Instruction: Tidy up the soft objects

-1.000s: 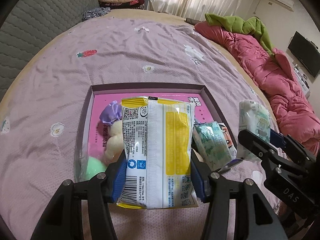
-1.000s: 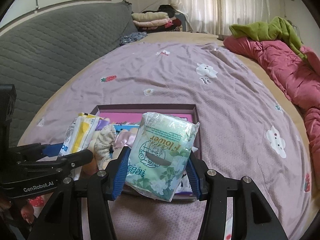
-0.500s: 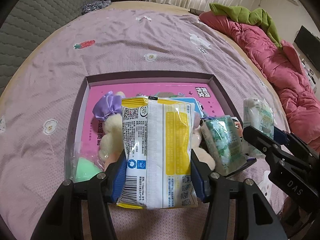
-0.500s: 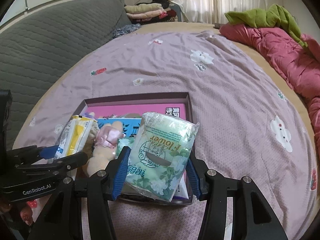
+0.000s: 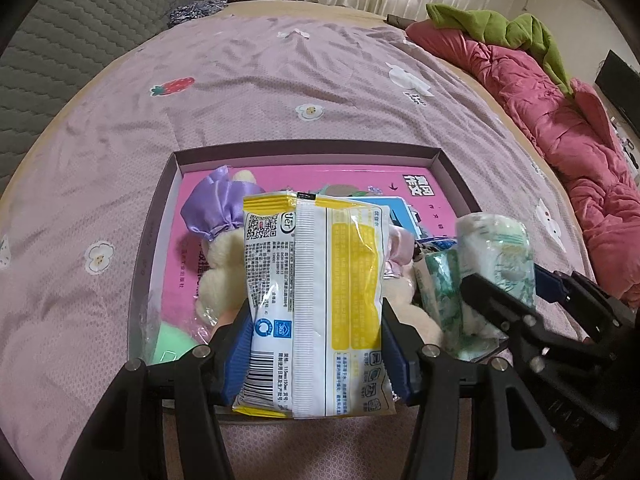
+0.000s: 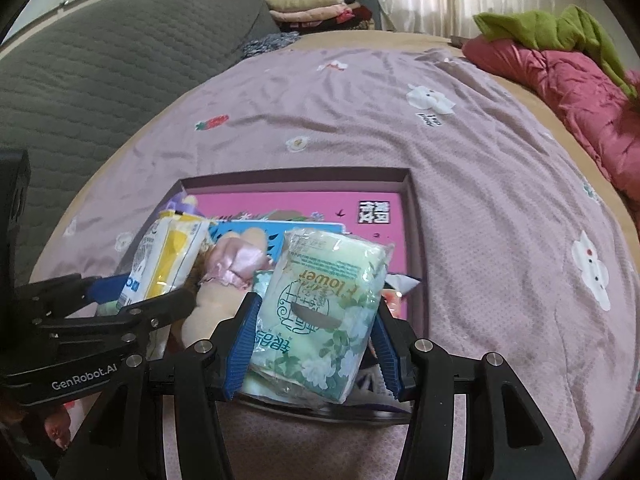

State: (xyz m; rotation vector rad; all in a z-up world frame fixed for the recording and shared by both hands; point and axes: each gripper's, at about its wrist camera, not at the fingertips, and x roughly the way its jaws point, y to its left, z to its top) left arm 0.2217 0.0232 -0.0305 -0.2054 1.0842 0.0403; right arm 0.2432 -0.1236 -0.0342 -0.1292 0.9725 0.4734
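My left gripper [image 5: 316, 344] is shut on a yellow and white tissue pack [image 5: 316, 300], held upright over the near left part of a shallow purple box [image 5: 304, 150]. My right gripper [image 6: 312, 344] is shut on a green floral tissue pack [image 6: 320, 312], held over the box's near right part [image 6: 416, 240]. Inside the box lie a cream plush toy with a purple bow [image 5: 218, 256], a plush with a pink bow [image 6: 236, 264], another green tissue pack [image 5: 436, 292] and a green item in clear wrap [image 5: 172, 340]. The right gripper also shows in the left wrist view [image 5: 520, 312].
The box rests on a lilac bedsheet [image 5: 280, 80]. A pink quilt with a green garment [image 5: 540, 80] lies along the right. A grey quilted headboard [image 6: 100, 60] stands at the left, with folded clothes [image 6: 316, 6] behind.
Both grippers have moved forward and down over the box with their packs still held. The box now fills more of both views.
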